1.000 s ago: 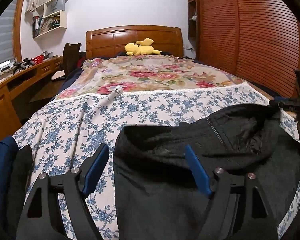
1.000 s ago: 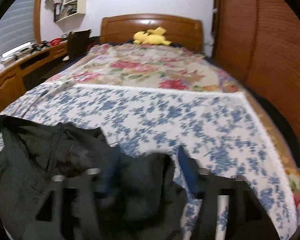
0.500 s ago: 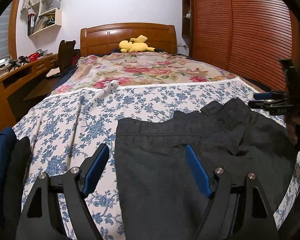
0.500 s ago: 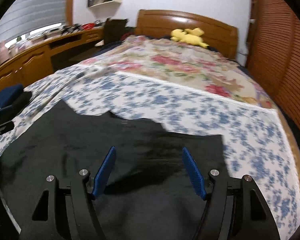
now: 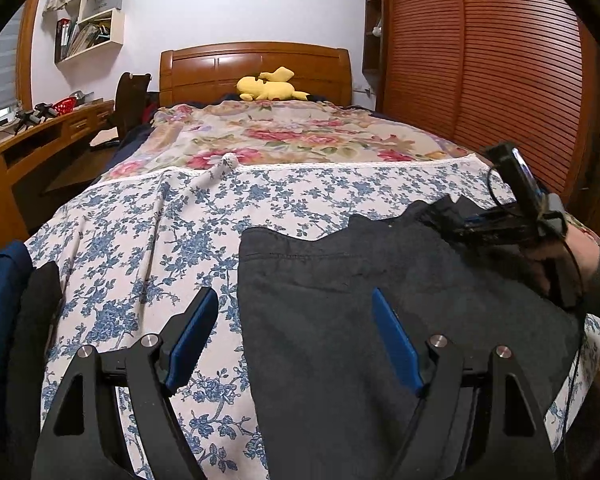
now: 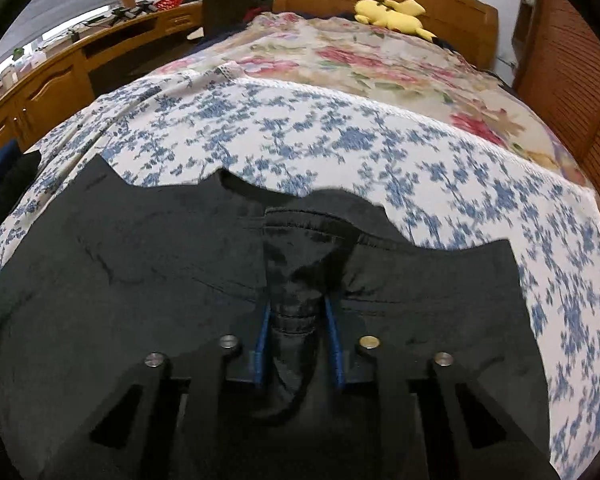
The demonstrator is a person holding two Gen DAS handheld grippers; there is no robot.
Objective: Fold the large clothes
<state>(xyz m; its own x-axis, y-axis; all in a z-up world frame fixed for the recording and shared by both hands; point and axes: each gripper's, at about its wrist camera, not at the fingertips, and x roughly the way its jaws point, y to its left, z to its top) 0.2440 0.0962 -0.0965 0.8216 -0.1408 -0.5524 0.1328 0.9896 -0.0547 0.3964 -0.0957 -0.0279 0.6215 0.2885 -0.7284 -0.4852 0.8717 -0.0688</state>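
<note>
Right tongs grip the dark garment's far edge; left tongs wait released.

The right gripper (image 6: 298, 344) is clenched on a bunched pleat of the dark garment (image 6: 140, 280), near the middle of its far edge. The left gripper (image 5: 292, 336) is spread wide and holds nothing, one finger over the garment's left border, the other over the floral bedspread (image 5: 140, 232). The garment lies flat at the near end of the bed, long axis running left to right. The coming fold likely depends on the left gripper taking the left border, which lies right under it.
</note>
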